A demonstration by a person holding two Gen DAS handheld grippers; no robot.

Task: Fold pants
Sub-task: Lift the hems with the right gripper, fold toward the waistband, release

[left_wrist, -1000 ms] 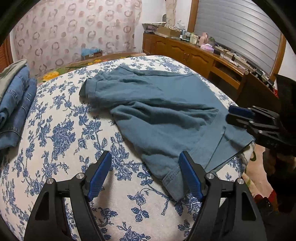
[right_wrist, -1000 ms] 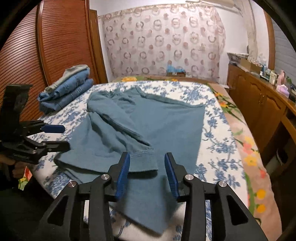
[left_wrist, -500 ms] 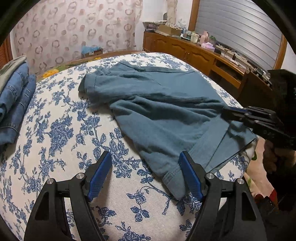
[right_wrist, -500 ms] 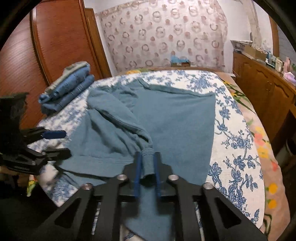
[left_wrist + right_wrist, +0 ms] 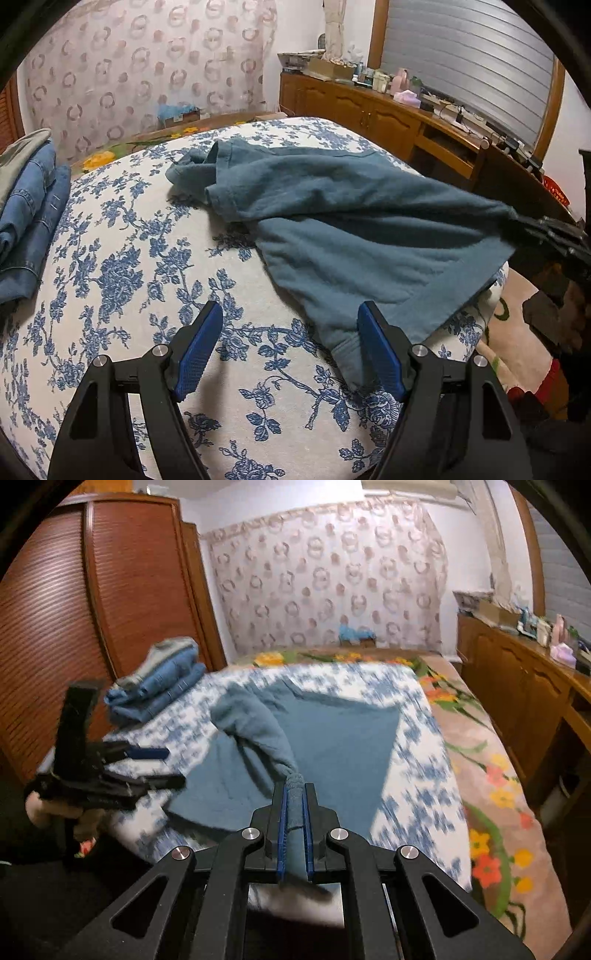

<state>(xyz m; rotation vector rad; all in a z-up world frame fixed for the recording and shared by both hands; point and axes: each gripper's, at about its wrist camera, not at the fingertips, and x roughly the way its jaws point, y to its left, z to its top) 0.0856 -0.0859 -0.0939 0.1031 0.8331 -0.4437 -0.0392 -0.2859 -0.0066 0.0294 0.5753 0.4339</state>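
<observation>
A: Where are the soft teal-blue fleece pants point(image 5: 354, 229) relative to your tools?

B: They sprawl over the near half of the bed with the blue-and-white floral cover point(image 5: 122, 266), reaching its near edge. Your right gripper point(image 5: 294, 812) is pinching one ribbed cuff point(image 5: 295, 794) between its blue pads; that leg rises from the bed as a taut ridge toward the tool.

A: And your left gripper point(image 5: 291, 343)?

B: It hangs spread wide over the near edge of the bed, gripping nothing. The other cuff point(image 5: 349, 360) lies flat on the cover just inside its right finger point(image 5: 380, 354), though I can't tell if the two touch.

A: Anything else on the bed?

B: A stack of folded blue denim garments point(image 5: 159, 690) sits at the far left corner, well apart from the pants.
</observation>
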